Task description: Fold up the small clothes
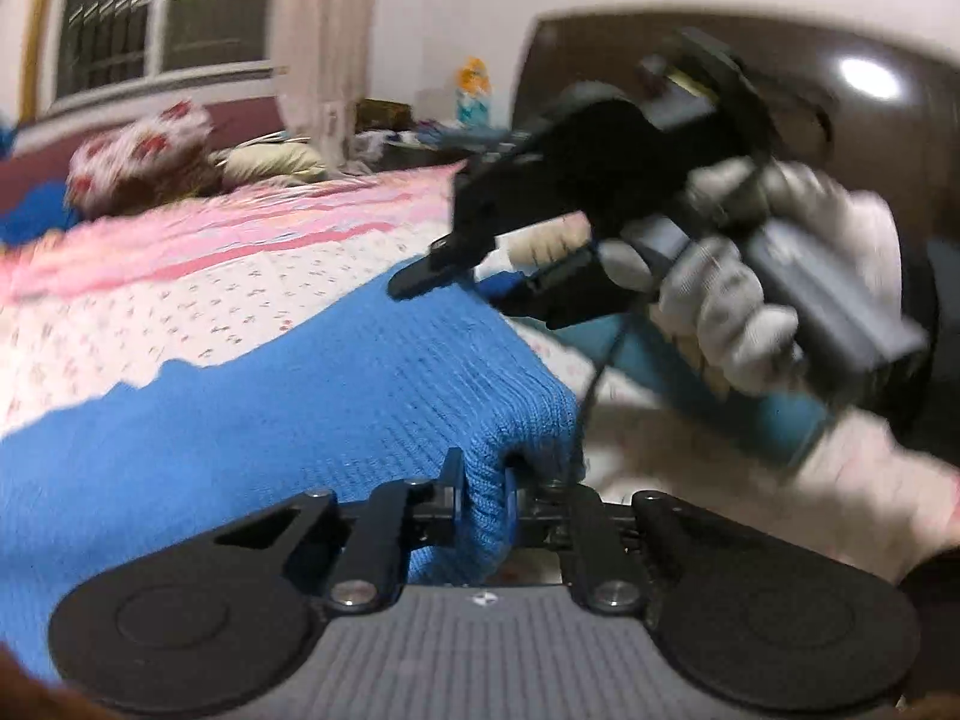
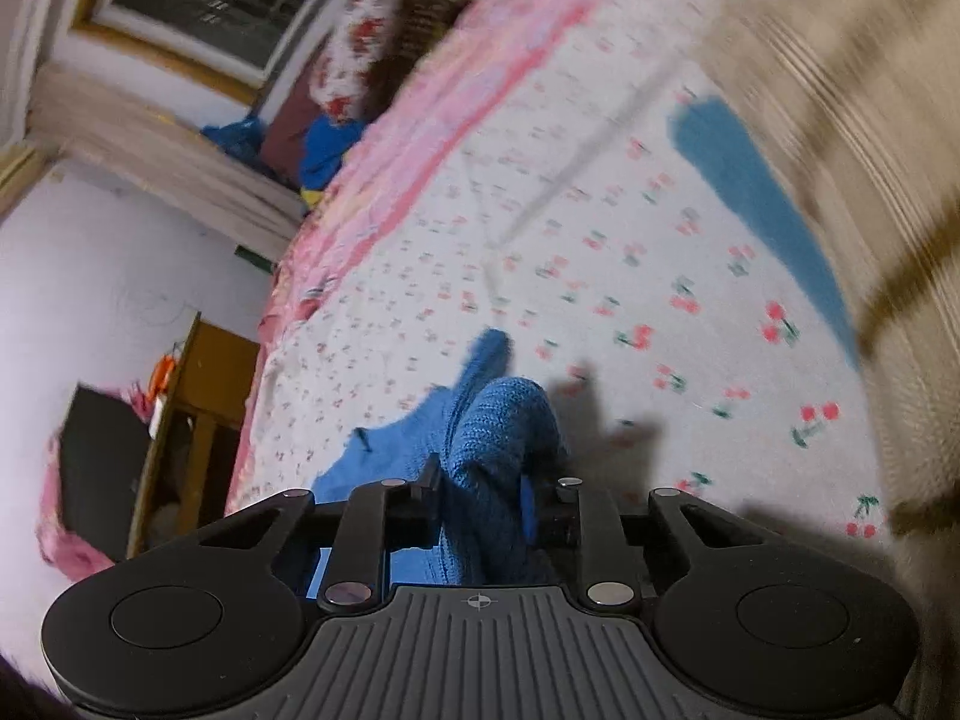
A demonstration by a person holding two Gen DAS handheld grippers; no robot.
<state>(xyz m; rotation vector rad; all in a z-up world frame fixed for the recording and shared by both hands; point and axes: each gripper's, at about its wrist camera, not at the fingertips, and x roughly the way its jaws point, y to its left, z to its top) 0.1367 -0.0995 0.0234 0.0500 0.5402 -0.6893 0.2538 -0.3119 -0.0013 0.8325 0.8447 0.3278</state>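
A blue knitted garment (image 1: pixel 336 396) is lifted over the cherry-print bedspread (image 1: pixel 180 312). My left gripper (image 1: pixel 483 498) is shut on a fold of its edge. In the left wrist view the right gripper (image 1: pixel 480 282), held by a white-gloved hand (image 1: pixel 738 294), hovers at the garment's far upper edge. In the right wrist view my right gripper (image 2: pixel 486 492) is shut on a bunched fold of the same blue knit (image 2: pixel 498 438), which hangs above the bedspread (image 2: pixel 600 252).
A red-flowered pillow (image 1: pixel 144 150) lies at the head of the bed under a window (image 1: pixel 162 6). A dark headboard (image 1: pixel 750 72) stands at the right. A teal cloth (image 2: pixel 756 192) lies on the bed. A wooden cabinet (image 2: pixel 198 420) stands beside the bed.
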